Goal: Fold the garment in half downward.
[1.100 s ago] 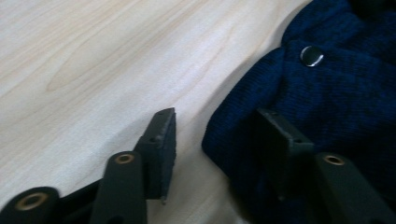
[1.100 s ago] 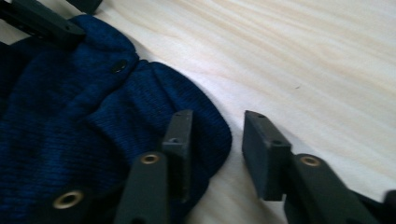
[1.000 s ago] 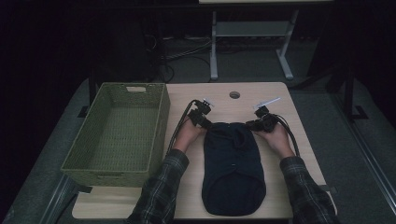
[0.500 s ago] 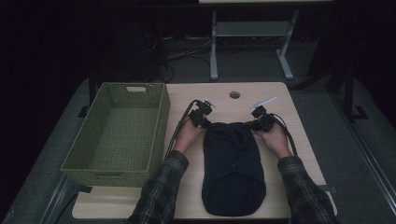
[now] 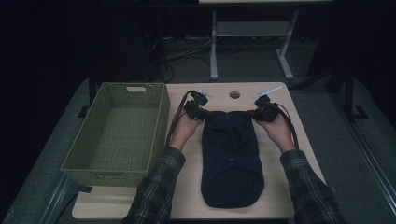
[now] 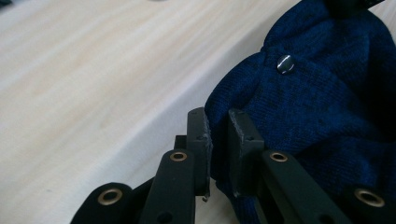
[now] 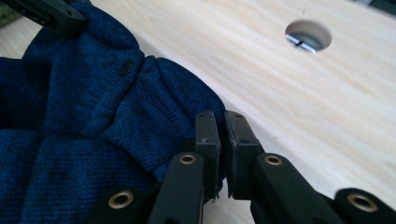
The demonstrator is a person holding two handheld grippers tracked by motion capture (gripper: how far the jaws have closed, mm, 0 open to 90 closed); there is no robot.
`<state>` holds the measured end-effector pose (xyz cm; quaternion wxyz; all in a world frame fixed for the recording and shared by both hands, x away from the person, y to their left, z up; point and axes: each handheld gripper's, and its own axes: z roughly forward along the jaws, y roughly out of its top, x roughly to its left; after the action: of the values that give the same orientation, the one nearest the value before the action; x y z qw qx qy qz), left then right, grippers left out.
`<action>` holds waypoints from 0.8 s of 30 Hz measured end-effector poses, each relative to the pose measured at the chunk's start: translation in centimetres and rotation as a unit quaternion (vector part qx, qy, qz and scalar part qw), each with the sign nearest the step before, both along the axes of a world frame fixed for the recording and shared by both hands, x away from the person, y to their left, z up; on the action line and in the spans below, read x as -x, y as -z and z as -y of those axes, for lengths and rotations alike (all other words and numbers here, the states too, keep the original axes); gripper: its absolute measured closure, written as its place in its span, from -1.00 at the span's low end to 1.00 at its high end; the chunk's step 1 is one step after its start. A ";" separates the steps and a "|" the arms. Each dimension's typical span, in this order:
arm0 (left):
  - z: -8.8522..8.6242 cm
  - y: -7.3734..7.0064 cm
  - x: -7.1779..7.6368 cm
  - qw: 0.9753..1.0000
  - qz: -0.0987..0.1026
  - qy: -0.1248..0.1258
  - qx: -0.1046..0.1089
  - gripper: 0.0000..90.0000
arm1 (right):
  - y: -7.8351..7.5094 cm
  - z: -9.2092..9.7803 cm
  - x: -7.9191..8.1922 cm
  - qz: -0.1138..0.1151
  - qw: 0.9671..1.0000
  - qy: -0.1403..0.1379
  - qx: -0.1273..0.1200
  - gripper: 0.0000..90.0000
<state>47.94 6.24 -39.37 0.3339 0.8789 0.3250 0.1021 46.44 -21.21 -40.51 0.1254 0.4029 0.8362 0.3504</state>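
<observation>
High view: a dark blue knit garment [image 5: 232, 158] is laid lengthwise on the tabletop [image 5: 187, 196] beside a green basket [image 5: 119, 133]. Its far corners are pinched by the left gripper [image 5: 201, 113] and right gripper [image 5: 254, 113], fingers clamped on cloth. A fold seems begun; an even lift toward the near hem is called for next.

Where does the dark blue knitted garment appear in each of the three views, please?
High view: dark blue knitted garment lies lengthwise on the table's middle, between both hands.
Left gripper view: upper right, its edge between the jaws.
Right gripper view: left half, edge between the jaws.
Shared landmark: the garment's snap button.
</observation>
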 end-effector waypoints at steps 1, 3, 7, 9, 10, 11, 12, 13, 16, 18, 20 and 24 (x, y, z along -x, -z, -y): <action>0.0 -0.3 0.0 1.000 0.007 -0.001 0.002 0.78 | -0.3 0.0 0.0 0.004 1.000 -0.001 -0.002 0.88; -0.1 -1.1 0.0 1.000 0.017 -0.001 0.001 0.78 | -1.0 0.0 0.1 0.012 1.000 -0.001 -0.003 0.88; 0.1 -2.2 0.2 0.999 0.039 -0.005 0.005 0.78 | -2.4 0.1 0.2 0.028 1.000 -0.002 -0.006 0.88; 0.0 -2.7 0.3 0.999 0.048 -0.005 0.005 0.78 | -3.1 0.2 0.2 0.036 0.999 -0.005 -0.007 0.88; 0.0 -3.0 0.4 0.999 0.053 -0.005 0.007 0.78 | -3.4 0.2 0.3 0.039 0.999 -0.004 -0.007 0.88; 0.0 -3.3 0.5 0.998 0.060 -0.006 0.008 0.78 | -3.7 0.2 0.4 0.044 0.999 -0.005 -0.009 0.88; -0.1 -3.6 0.6 0.998 0.066 -0.007 0.010 0.78 | -4.0 0.2 0.4 0.049 0.999 -0.005 -0.010 0.88; 0.0 -3.9 0.7 0.997 0.071 -0.008 0.009 0.78 | -4.3 0.2 0.5 0.053 0.999 -0.004 -0.013 0.88; 0.0 -4.5 0.9 0.997 0.081 -0.007 0.006 0.78 | -5.0 0.2 0.6 0.063 0.998 -0.004 -0.016 0.88; 0.2 -4.5 1.0 0.997 0.081 -0.004 0.002 0.77 | -4.9 0.1 0.6 0.064 0.998 -0.002 -0.012 0.88; 0.2 -4.0 1.2 0.997 0.081 -0.003 0.001 0.77 | -4.3 0.0 0.7 0.063 0.998 -0.002 -0.009 0.88; -0.1 -3.0 1.6 0.997 0.074 -0.004 0.011 0.77 | -3.0 0.1 1.2 0.057 0.998 -0.006 -0.016 0.88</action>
<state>46.34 6.31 -36.41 0.3659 0.8642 0.3036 0.1646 45.27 -21.36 -37.54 0.1638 0.3790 0.8246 0.3868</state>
